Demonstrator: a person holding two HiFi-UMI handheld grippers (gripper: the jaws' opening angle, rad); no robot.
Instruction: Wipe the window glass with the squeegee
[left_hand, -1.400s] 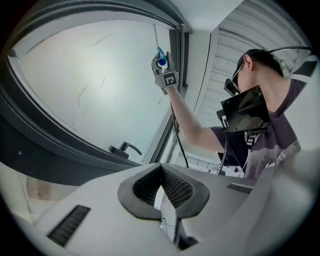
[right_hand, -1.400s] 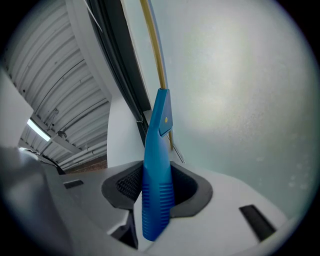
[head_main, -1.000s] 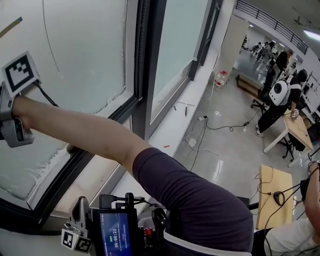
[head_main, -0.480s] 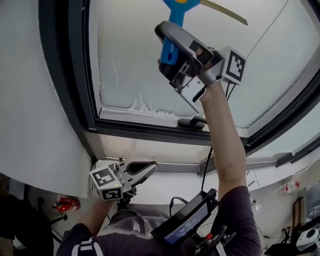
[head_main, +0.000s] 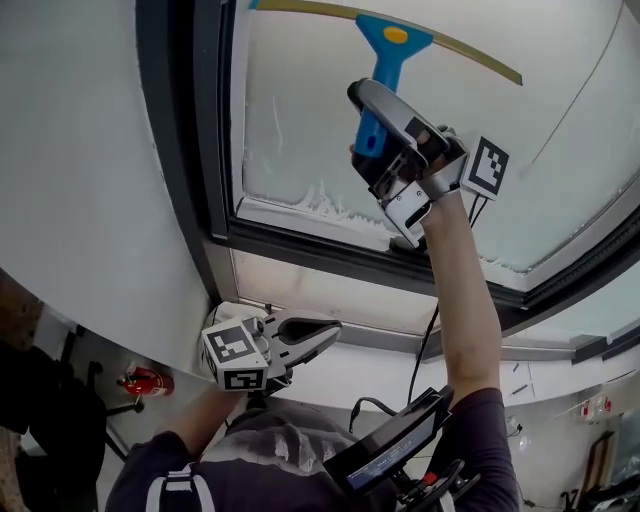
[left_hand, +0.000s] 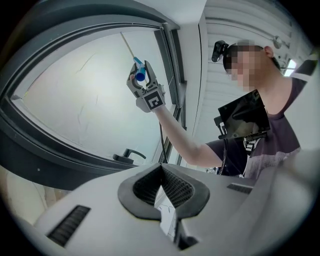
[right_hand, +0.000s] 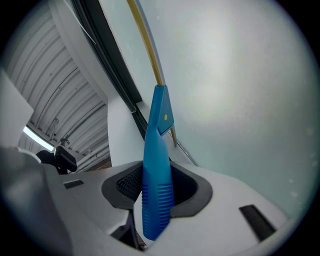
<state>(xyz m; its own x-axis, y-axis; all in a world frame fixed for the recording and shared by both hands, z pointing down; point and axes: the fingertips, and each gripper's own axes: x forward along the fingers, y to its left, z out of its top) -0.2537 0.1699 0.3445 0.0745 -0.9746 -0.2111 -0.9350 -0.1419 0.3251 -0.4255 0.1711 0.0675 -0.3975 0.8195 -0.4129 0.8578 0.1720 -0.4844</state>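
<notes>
Squeegee (head_main: 392, 45) between right claw (head_main: 366, 130) jaws

We work against the window glass (head_main: 300, 110), which stands straight ahead of the jaws of our right gripper (right_hand: 156, 195). The squeegee (right_hand: 159, 150) runs out from between those jaws, and its yellowish blade (right_hand: 146, 45) lies along the pane beyond them. Behind the jaws, white residue (head_main: 310, 200) clings to the glass's edge beside the dark frame (head_main: 205, 150), which carries a black handle (left_hand: 127, 155).

head: looks up | left gripper view: far | right gripper view: close | shared: window glass (head_main: 300, 130)
</notes>
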